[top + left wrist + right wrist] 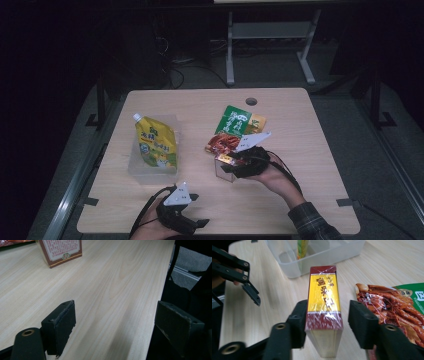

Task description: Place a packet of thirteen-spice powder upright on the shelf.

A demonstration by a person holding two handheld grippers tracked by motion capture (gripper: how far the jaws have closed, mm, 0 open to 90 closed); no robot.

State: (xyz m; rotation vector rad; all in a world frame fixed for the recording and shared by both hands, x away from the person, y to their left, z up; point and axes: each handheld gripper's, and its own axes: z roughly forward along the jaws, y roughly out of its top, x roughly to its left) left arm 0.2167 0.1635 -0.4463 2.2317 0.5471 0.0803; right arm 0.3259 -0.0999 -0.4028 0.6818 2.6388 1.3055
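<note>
A small box (pixel 323 292) with a yellow top and dark red ends, wrapped in clear film, stands upright on the table. My right gripper (pixel 329 308) is open around it: the left jaw lies against the box and a narrow gap shows at the right jaw. From above, the right gripper (pixel 235 162) covers the box (pixel 222 171) at the table's middle. My left gripper (pixel 199 210) sits near the front edge, open and holding nothing. In its own view the left gripper (pixel 117 315) spans bare wood, with the box (pixel 62 251) far ahead.
A clear plastic container (pixel 137 170) at the left holds a yellow spouted pouch (pixel 156 144). A green and red snack packet (pixel 231 131) lies just behind the box. A cable hole (pixel 251 101) sits near the table's far edge. The table's front edge (pixel 150 322) runs under the left gripper.
</note>
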